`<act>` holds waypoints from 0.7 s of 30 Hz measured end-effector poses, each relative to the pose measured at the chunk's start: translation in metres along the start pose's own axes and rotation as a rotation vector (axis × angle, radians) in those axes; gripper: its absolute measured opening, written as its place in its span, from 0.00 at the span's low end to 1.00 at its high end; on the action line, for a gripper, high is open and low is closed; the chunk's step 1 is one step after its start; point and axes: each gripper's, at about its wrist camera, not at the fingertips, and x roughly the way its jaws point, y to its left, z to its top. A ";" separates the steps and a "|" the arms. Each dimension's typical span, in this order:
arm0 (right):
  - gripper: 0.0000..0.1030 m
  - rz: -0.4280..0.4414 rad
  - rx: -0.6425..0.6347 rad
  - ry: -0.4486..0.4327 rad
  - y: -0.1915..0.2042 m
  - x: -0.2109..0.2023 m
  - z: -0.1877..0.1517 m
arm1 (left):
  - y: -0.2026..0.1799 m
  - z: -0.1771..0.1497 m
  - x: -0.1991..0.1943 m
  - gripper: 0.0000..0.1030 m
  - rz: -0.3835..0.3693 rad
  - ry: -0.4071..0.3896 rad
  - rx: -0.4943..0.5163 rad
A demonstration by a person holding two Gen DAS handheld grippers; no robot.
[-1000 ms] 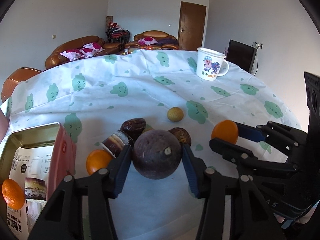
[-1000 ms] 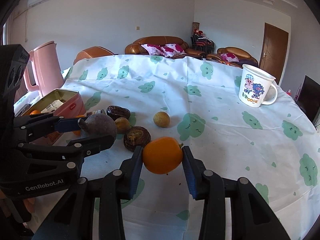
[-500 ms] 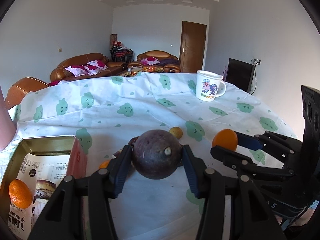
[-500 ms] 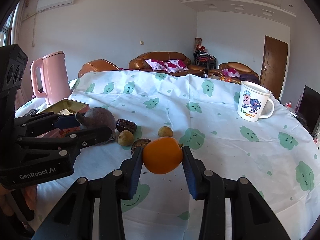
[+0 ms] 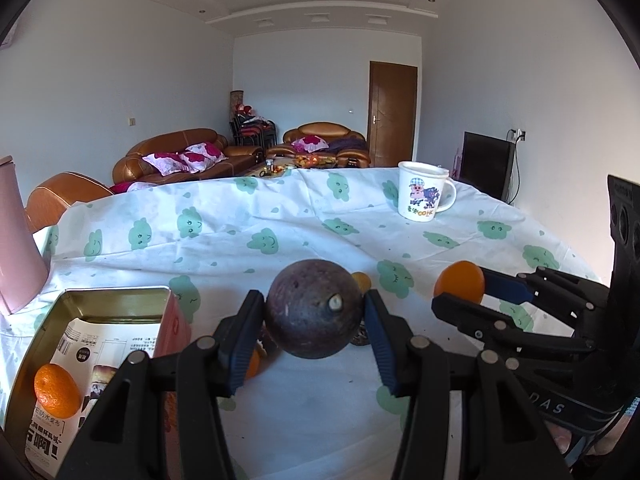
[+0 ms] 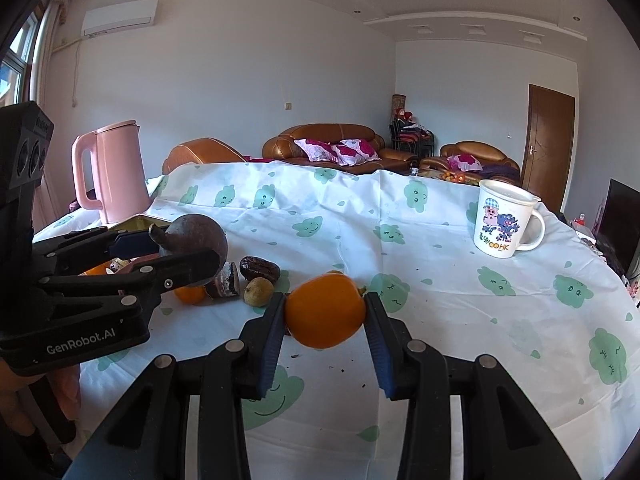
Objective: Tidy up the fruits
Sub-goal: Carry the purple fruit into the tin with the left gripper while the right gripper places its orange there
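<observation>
My left gripper (image 5: 314, 310) is shut on a dark purple-brown round fruit (image 5: 314, 308) and holds it above the table; it also shows in the right wrist view (image 6: 196, 236). My right gripper (image 6: 325, 312) is shut on an orange fruit (image 6: 325, 311), also lifted; it shows at the right in the left wrist view (image 5: 459, 284). An open metal tin (image 5: 116, 294) at lower left holds one orange (image 5: 56, 390). On the cloth lie a date (image 6: 260, 268), a small yellowish fruit (image 6: 259, 292), another orange (image 6: 191, 294) and a dark-and-white piece (image 6: 226, 282).
A white cartoon mug (image 6: 502, 220) stands at the back right of the table. A pink kettle (image 6: 114, 172) stands at the back left beside the tin. The cloth with green prints (image 6: 440, 300) covers the whole table. Sofas lie beyond.
Both grippers have risen with their fruits held; the table and the fruit pile now sit lower and farther in both views. The tin has come more fully into the left wrist view.
</observation>
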 end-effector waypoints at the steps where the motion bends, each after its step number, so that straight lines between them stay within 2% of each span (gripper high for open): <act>1: 0.40 0.001 0.000 -0.004 0.000 -0.001 0.000 | 0.000 0.000 -0.001 0.51 0.001 -0.005 0.000; 21: 0.40 0.000 -0.005 -0.088 0.002 -0.016 -0.002 | -0.004 -0.001 -0.019 0.51 0.044 -0.100 0.014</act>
